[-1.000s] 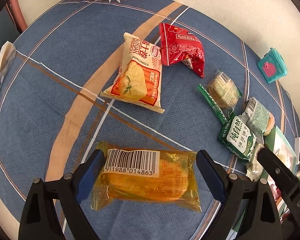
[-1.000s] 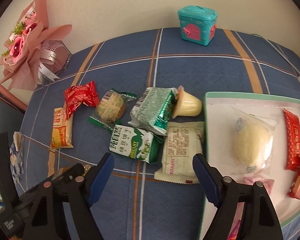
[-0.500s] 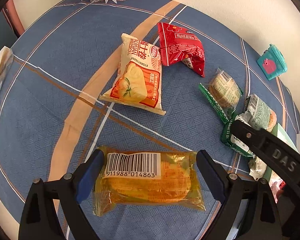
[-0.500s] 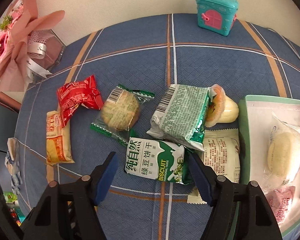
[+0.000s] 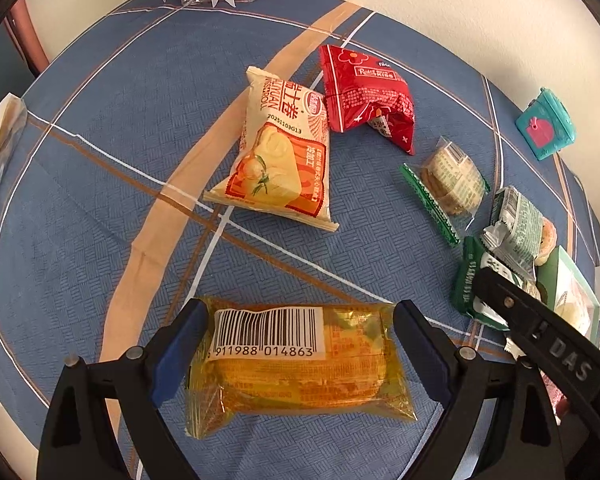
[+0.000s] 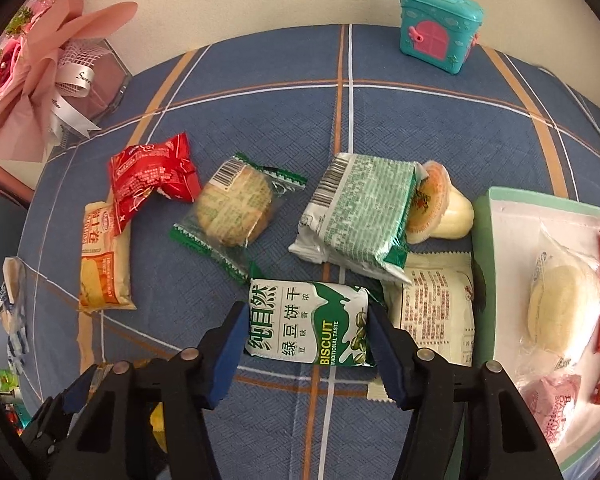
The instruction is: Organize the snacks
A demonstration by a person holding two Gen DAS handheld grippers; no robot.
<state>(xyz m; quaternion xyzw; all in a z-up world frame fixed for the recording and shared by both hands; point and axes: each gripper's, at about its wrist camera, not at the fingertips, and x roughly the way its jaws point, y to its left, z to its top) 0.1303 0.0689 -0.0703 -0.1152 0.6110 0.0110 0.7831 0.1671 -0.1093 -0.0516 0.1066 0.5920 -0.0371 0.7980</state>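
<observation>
A yellow see-through packet (image 5: 300, 364) with a barcode lies flat on the blue plaid cloth (image 5: 100, 160). My left gripper (image 5: 296, 344) straddles it, open, one blue pad at each end of the wrapper. A green and white biscuit packet (image 6: 308, 328) lies on the cloth between the pads of my right gripper (image 6: 308, 332), whose jaws are closing around it; the pads stand right at its two short ends and the wrapper is not squeezed. The green-rimmed tray (image 6: 480, 240) at the right holds a pale round cake (image 6: 560, 304) and red and pink packets.
Loose on the cloth lie a cream roll packet (image 5: 280, 160), a red packet (image 5: 364, 96), a round biscuit in clear wrap (image 6: 232, 208), a green foil packet (image 6: 360, 216), a jelly cup (image 6: 440, 208) and a white packet (image 6: 440, 312). A teal toy box (image 6: 440, 28) and a pink bouquet (image 6: 32, 72) stand at the back.
My right gripper came forward and down over the green biscuit packet and its jaws narrowed around it. Its black body now shows at the right of the left wrist view. The left gripper stayed put.
</observation>
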